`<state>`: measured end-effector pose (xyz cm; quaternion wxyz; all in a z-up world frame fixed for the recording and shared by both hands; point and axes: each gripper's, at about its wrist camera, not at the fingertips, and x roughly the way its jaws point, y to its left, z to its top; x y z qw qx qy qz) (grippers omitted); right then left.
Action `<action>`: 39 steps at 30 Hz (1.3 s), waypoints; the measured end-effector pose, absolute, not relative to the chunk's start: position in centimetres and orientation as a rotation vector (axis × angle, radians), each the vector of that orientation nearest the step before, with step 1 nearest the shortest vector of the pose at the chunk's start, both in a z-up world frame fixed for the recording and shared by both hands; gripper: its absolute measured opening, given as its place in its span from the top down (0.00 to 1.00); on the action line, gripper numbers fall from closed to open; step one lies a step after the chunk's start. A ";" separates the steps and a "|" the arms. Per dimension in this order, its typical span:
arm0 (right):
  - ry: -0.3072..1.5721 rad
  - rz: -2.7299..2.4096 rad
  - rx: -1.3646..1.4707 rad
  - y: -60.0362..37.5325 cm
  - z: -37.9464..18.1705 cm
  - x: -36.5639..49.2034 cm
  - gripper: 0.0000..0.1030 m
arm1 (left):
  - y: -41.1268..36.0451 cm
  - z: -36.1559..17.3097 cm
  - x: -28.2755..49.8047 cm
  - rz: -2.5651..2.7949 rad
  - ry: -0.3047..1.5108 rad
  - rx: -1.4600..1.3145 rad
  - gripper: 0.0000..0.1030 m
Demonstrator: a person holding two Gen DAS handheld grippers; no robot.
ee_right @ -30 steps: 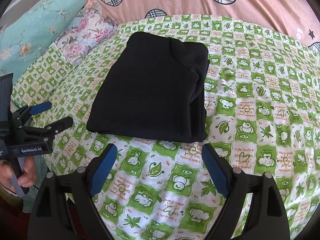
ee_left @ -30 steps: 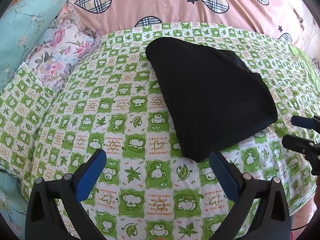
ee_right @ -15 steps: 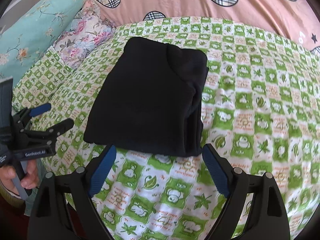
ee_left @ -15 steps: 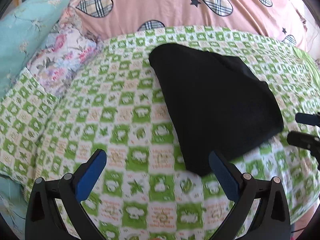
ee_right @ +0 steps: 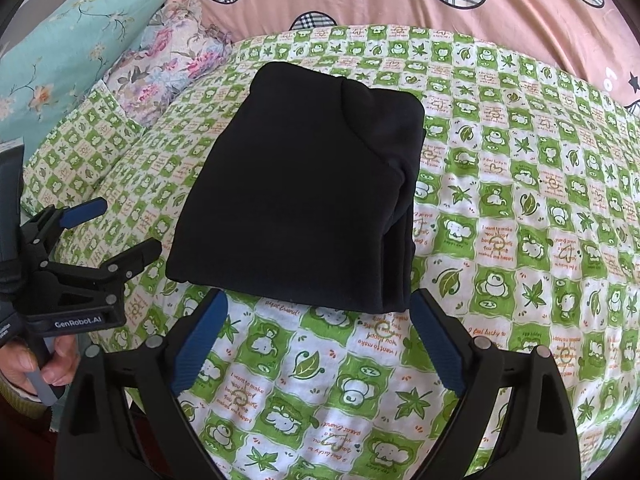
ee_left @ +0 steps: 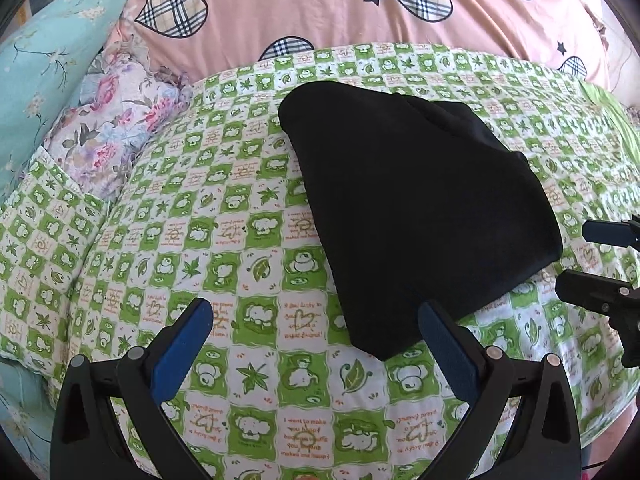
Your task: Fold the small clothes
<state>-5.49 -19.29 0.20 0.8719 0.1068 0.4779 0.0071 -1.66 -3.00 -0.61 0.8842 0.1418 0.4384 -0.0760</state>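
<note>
The left gripper (ee_left: 316, 324) points forward with its 2 blue-padded fingers (ee_left: 182, 342) spread wide apart, holding nothing. From the right wrist view it appears at the left side, its black frame carried by the person's left hand (ee_right: 38, 364), whose fingers curl around the grey handle below it. The right gripper (ee_right: 316, 328) likewise faces forward, jaws wide apart and gripping nothing, its blue pads (ee_right: 438, 344) turned inward. In the left wrist view its 2 fingertips (ee_left: 600, 232) reach in from the right edge, 1 above the other, separated by a clear gap.
</note>
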 end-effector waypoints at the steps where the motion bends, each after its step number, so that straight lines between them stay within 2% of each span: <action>1: 0.999 0.017 0.223 -19.2 0.2 -5.5 0.10 | -3.0 -0.7 -1.7 -0.162 0.915 0.296 0.01; 39: 1.013 -0.020 0.199 -19.7 0.5 -6.9 0.10 | -3.4 -0.5 -3.0 -0.167 0.905 0.324 0.01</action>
